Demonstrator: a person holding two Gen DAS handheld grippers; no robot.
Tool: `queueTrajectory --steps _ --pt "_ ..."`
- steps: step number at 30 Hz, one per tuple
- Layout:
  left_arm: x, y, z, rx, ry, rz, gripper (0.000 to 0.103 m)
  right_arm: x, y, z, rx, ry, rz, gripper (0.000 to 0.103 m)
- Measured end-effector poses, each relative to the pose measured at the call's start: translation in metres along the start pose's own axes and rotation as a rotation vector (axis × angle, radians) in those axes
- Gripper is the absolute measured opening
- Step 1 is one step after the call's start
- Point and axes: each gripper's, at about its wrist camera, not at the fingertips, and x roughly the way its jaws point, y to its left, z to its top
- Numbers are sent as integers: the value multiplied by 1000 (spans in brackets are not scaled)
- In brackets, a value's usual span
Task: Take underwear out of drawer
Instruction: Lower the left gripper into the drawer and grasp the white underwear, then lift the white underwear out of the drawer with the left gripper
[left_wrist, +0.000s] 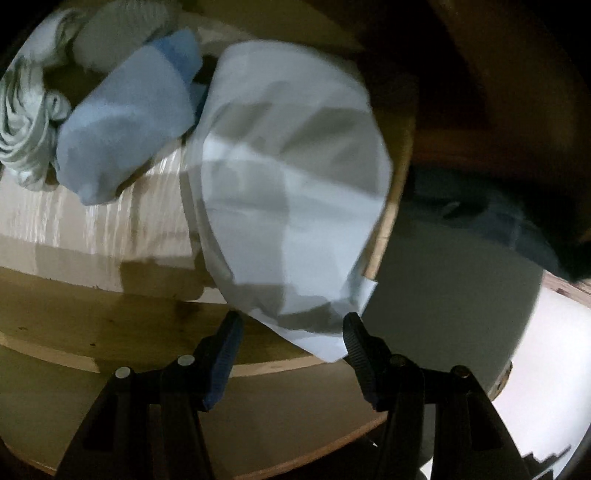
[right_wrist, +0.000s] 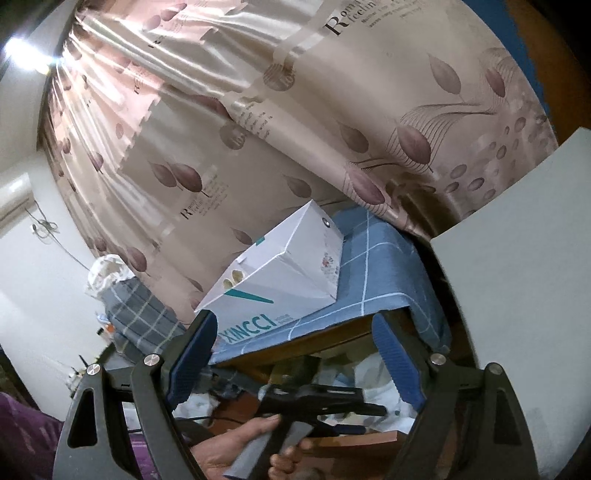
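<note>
In the left wrist view a pale white-grey piece of underwear (left_wrist: 288, 184) hangs over the drawer's wooden front edge (left_wrist: 388, 206), its lower corner between the fingers of my left gripper (left_wrist: 291, 325). The jaws stand open and do not pinch it. A light blue folded garment (left_wrist: 125, 125) and a grey-white patterned one (left_wrist: 26, 122) lie further back in the drawer (left_wrist: 85, 221). My right gripper (right_wrist: 291, 332) is open and empty, held up away from the drawer and pointing at a table by the curtain. The left gripper's handle and the hand on it (right_wrist: 255, 439) show below it.
A white XINCCI box (right_wrist: 280, 269) sits on a blue checked cloth (right_wrist: 373, 273) over a wooden table. A leaf-patterned curtain (right_wrist: 295, 110) hangs behind. A grey panel (right_wrist: 517, 258) stands at the right. Dark cabinet wood (left_wrist: 498, 74) lies right of the drawer.
</note>
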Motion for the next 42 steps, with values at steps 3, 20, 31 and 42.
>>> queueTrajectory --steps 3,20,31,42 --pt "12 4 6 -51 11 9 58 0 -1 0 9 4 18 84" --pt "29 -14 19 -77 -99 -20 12 2 -10 1 53 6 42 87" --pt "-14 -18 -2 36 -242 -86 9 3 -7 1 40 19 -14 87" --pt "-64 -3 -48 154 -371 -105 9 8 -5 -1 28 39 -77 87"
